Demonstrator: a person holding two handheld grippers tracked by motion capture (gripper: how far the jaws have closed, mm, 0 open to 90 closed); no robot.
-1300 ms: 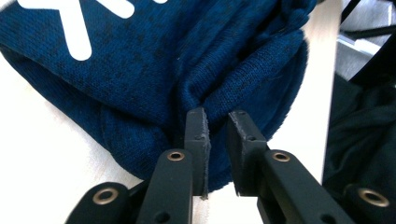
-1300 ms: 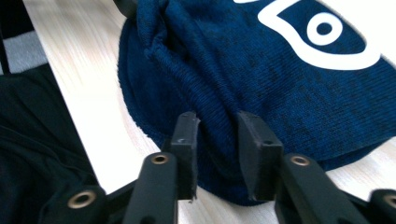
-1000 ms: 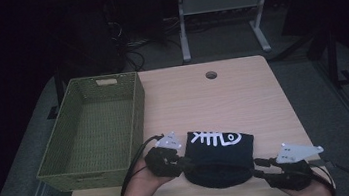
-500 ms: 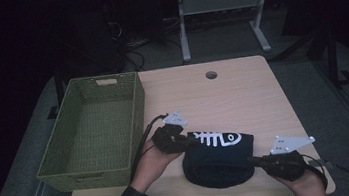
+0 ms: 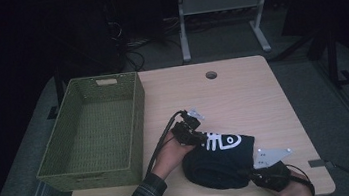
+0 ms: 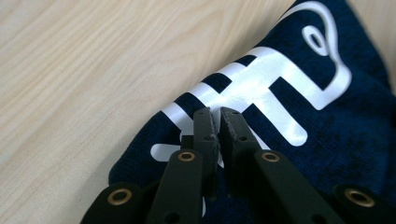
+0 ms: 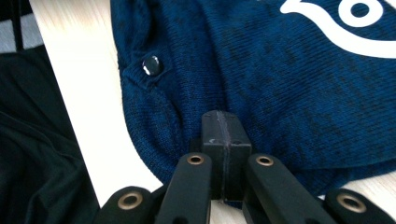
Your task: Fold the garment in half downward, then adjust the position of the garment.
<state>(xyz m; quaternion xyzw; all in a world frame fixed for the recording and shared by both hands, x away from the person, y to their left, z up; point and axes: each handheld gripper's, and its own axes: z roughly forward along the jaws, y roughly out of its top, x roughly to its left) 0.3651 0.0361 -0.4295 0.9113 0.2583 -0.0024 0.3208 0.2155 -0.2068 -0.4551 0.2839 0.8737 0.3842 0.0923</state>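
Note:
A dark blue knitted garment [image 5: 223, 160] with a white fish-bone print lies bunched near the table's front edge. My left gripper [image 5: 198, 138] is at its far left corner. In the left gripper view the jaws [image 6: 218, 112] have just been closing and stand almost together, pinching the printed cloth [image 6: 327, 140]. My right gripper [image 5: 250, 173] is at the garment's near right edge. In the right gripper view its pads [image 7: 225, 115] meet flush over the hem [image 7: 289, 70], and I see no cloth between them. A small dark button [image 7: 150, 64] sits on the hem.
A green woven basket [image 5: 136, 112] stands empty on the left of the wooden table [image 5: 242, 89]. A cable hole [image 5: 211, 75] lies at the back. Dark floor and desk legs surround the table. The table's front edge runs just beside the right gripper.
My left hand has moved away from the person and to the right, up to the garment's far left corner. The right hand has shifted a little toward the garment's near edge.

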